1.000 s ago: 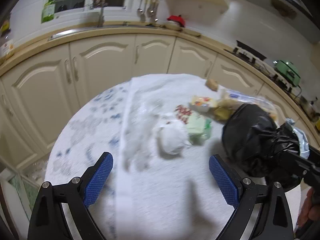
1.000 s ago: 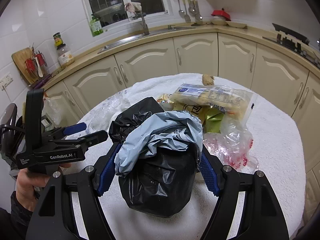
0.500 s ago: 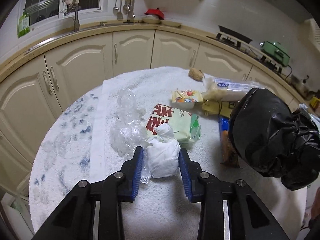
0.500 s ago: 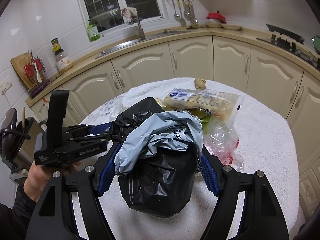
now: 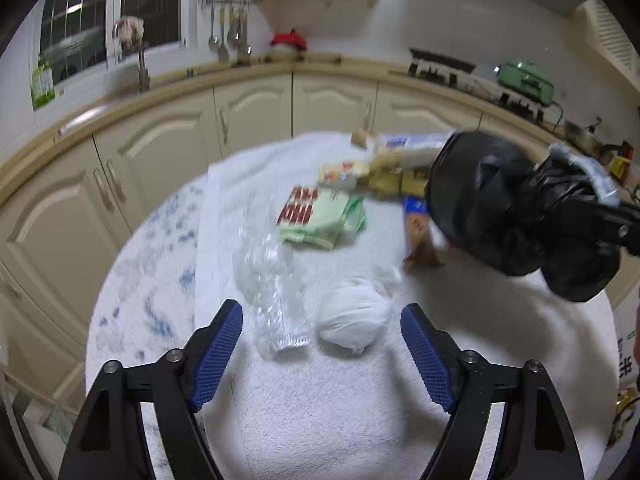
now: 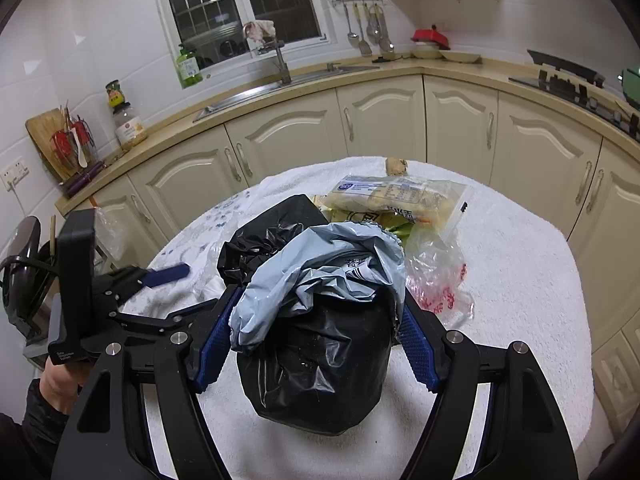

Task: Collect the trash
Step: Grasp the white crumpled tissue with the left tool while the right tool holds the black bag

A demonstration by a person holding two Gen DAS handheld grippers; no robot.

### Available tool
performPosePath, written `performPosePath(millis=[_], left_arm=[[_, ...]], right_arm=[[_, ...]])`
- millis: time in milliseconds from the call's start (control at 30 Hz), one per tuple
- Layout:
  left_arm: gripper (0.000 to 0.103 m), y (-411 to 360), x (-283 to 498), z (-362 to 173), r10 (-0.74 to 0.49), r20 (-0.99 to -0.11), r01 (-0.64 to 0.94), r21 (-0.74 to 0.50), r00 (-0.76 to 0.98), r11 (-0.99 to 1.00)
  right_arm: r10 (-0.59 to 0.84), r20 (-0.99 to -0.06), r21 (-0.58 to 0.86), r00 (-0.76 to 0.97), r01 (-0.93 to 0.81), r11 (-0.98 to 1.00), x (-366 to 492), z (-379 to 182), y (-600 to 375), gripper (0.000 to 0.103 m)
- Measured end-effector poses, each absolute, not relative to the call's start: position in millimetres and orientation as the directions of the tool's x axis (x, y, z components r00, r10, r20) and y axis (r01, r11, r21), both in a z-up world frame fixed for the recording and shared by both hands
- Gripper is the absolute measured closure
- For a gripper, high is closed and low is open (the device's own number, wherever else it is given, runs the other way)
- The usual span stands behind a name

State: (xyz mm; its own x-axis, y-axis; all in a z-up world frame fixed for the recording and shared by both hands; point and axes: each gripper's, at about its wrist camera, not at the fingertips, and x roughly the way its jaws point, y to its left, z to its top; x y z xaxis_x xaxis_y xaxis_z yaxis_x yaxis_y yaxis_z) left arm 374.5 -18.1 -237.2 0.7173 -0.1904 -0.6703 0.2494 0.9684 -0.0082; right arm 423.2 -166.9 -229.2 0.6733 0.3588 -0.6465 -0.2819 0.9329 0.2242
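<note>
The black trash bag [image 6: 316,360], bulging and with a pale blue plastic bag [image 6: 320,276] stuffed in its mouth, is clamped between the pads of the right gripper [image 6: 312,344] just above the white-clothed table [image 6: 520,280], so part of the collecting looks done. Much is left: a noodle packet [image 6: 400,196], a green-and-red wrapper [image 5: 320,212], clear film [image 5: 272,280] and a white tied bundle [image 5: 352,320] lie loose. The left gripper [image 5: 320,356] has just been opening; its jaws stand wide, the bundle between them but untouched. Blur smears the wrappers' print, and the bag hides whatever lies behind it.
</note>
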Motion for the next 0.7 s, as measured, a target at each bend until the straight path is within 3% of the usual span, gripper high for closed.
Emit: performPosePath(millis=[300,367,400,567,700], left_arm=[[0.032,-50.9,375.4,-236.0,-0.247,-0.669,0.375,0.052,0.701,0.925],[0.045,-56.8,385.1,-246.1,-0.255,-0.706,0.391,0.034,0.661,0.920],[0.045,-56.4,390.4,-246.5,-0.241,-0.715,0.381,0.038,0.656,0.924],[0.081,-50.3,396.8,-235.9,-0.237,-0.717,0.363,0.024,0.655,0.931],[0.082,-46.9,389.9,-233.3,-0.224,-0.717,0.365,0.045,0.660,0.930]], right_arm=[[0.343,-0.637,0.223,0.690,-0.260,0.939,410.8,-224.0,-177.3,0.028],[0.338,-0.635,0.225,0.695,-0.252,0.941,409.0,-223.1,-180.3,0.028],[0.336,-0.635,0.225,0.696,-0.249,0.942,408.4,-222.8,-182.0,0.028],[0.329,-0.630,0.227,0.703,-0.239,0.944,401.3,-220.8,-187.8,0.028],[0.324,-0.621,0.233,0.714,-0.227,0.946,393.4,-217.7,-195.7,0.028]])
